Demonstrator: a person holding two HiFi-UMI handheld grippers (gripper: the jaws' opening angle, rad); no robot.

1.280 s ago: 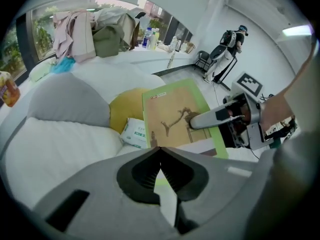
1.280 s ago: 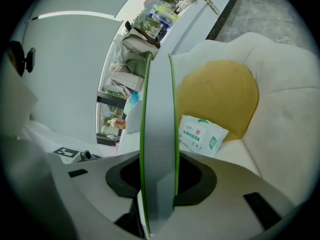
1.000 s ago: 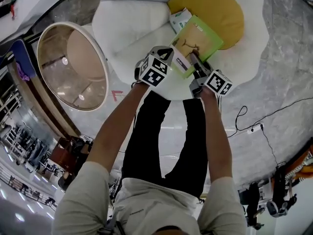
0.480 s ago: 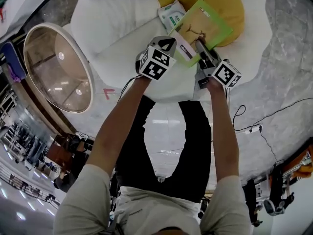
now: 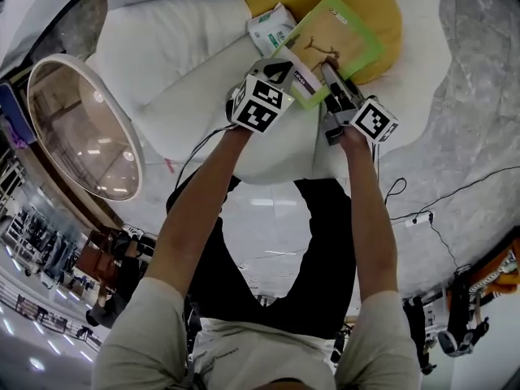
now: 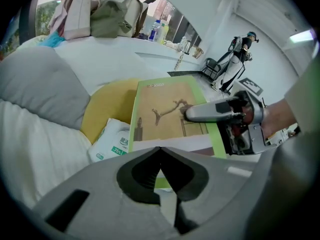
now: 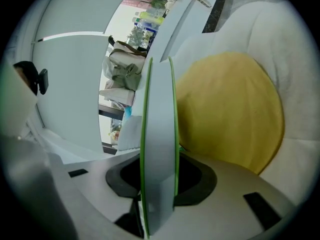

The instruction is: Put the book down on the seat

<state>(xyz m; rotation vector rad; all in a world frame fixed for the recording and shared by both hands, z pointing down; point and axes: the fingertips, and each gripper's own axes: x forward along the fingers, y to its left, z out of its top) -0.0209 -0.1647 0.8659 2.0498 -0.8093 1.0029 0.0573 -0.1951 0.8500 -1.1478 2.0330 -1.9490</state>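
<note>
The thin, glossy book (image 5: 337,39) with a lime-green border, a tan cover picture of a bare branch and a white band along its near edge sits over the round mustard-yellow cushion (image 5: 382,15) of a white, fluffy, egg-shaped seat (image 5: 179,47). Whether it rests on the cushion cannot be told. The right gripper (image 5: 329,73) has its fingers clenched on the book's right edge. In the right gripper view the book (image 7: 159,149) stands edge-on and upright between the dark pads, with the cushion (image 7: 230,114) beside it. The left gripper (image 5: 284,70) has its fingers closed tip to tip, with nothing clamped. They lie over the book's near left corner, and contact cannot be told. A soft white-and-green wipes packet (image 5: 268,27) lies just beside the book's left edge.
</note>
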